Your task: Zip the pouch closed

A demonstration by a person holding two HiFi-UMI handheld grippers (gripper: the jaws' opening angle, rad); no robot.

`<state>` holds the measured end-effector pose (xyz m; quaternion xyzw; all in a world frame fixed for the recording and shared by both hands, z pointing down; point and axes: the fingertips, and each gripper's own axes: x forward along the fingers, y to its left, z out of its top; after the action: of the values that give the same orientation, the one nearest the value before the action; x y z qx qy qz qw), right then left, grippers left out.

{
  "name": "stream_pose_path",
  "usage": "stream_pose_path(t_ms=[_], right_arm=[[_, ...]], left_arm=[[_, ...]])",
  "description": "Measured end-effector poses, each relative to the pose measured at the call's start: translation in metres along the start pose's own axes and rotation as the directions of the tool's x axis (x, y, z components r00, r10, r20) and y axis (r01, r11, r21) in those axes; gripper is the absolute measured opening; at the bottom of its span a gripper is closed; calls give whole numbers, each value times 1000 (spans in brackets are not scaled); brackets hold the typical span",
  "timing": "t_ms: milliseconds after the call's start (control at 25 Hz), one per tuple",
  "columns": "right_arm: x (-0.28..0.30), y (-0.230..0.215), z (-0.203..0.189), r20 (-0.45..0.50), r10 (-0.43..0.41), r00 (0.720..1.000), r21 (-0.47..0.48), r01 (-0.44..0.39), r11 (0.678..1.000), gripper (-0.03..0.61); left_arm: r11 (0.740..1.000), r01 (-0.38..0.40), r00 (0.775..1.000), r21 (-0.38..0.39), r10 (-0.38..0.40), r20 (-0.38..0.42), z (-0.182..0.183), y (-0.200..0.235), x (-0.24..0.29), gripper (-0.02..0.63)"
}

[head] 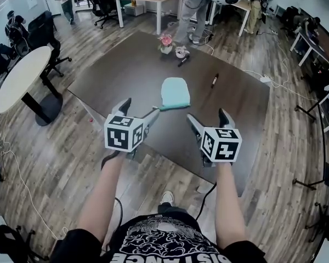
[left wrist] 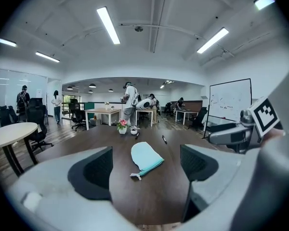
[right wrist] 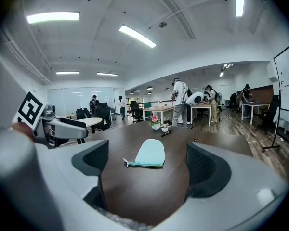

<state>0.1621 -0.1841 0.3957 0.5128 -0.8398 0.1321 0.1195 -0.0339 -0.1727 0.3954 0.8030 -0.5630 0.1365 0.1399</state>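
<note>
The pouch point(head: 174, 93) lies flat, rounded end away, zip edge near. Before it, the left gripper point(head: 141, 107) and right gripper point(head: 207, 115) gape wide, empty.

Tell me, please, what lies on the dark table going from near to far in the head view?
pouch → black marker → flower pot. The pen right of the pouch overlaps it in depth, so I leave it out.

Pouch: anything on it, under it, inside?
Nothing lies on the pouch; it rests flat on the dark table. Its inside and the table beneath are covered by the fabric.
</note>
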Motion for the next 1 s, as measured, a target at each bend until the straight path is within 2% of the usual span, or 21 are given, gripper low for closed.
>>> stream_pose_path(t_ms=[600,840,1000], right_arm=[[78,-42,15,-13,-5,1000,18,5,1000,491],[89,-48,15,-24,-27,999,22,28,999,492],[96,-53,13,-26,-68,997,36,69,997,491]], left_arm=[[1000,7,1000,5,-7,-23,21,25,87,443],[1000,26,999,17,-26,-24,28,32,106,442],[997,66,997,29,-65,-30,30,35,121,442]])
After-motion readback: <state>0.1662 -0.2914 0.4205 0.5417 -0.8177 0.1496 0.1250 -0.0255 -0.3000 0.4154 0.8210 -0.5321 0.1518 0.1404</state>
